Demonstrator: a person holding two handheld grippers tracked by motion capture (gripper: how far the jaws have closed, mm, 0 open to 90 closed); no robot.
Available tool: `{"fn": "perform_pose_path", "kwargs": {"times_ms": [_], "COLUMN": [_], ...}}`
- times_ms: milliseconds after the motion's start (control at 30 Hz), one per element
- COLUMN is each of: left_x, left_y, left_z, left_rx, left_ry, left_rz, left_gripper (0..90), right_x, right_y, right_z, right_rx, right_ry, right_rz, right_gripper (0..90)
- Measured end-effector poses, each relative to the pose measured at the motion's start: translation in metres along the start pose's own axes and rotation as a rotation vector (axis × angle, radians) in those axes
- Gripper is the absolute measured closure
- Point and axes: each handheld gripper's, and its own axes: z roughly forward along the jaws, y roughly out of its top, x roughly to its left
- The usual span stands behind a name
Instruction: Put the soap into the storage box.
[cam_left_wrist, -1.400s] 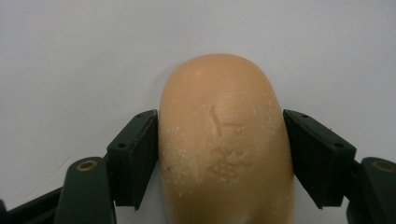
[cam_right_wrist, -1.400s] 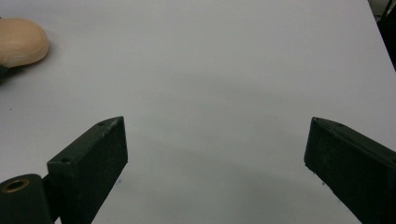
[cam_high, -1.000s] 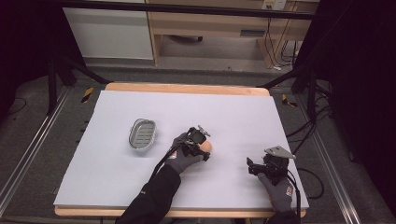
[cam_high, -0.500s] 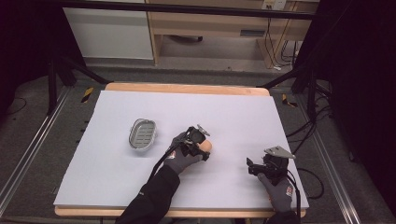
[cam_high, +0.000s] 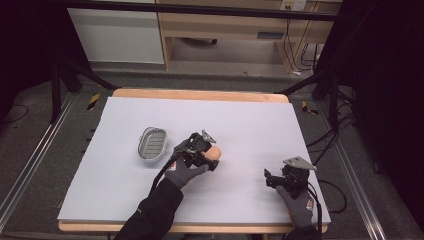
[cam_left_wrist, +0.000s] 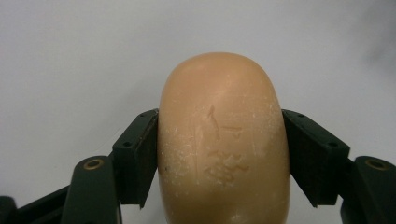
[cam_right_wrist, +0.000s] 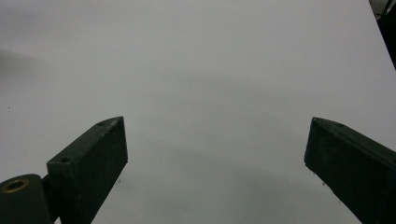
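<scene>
A tan oval bar of soap (cam_left_wrist: 223, 140) is clamped between both jaws of my left gripper (cam_left_wrist: 219, 158), which is shut on it. In the high view the soap (cam_high: 214, 151) and left gripper (cam_high: 207, 156) sit near the middle of the white table, just right of a grey metal soap dish (cam_high: 152, 143). My right gripper (cam_high: 272, 179) rests near the table's front right. In the right gripper view its jaws stand wide apart, so the right gripper (cam_right_wrist: 215, 158) is open over bare white surface.
The white sheet (cam_high: 250, 125) covers a wooden table with its far edge (cam_high: 200, 94) showing. Cables (cam_high: 330, 190) trail off the right side. A cabinet and black stand legs lie beyond the table.
</scene>
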Motion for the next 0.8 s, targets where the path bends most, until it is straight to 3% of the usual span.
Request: {"fn": "perform_pose_path", "kwargs": {"times_ms": [400,800], "left_x": [0.005,0.022], "left_y": [-0.009,-0.031], "left_z": [-0.022,-0.047], "left_rx": [-0.031,-0.054], "left_ry": [0.019,0.044], "left_rz": [-0.017,-0.054], "left_gripper": [31.5,31.6], "right_x": [0.0,0.001], "right_y": [0.0,-0.001], "right_z": [0.0,0.0], "right_rx": [0.001,0.005], "right_ry": [-0.003,-0.006], "right_rz": [-0.001,0.0], "right_gripper": [6.2,6.1]}}
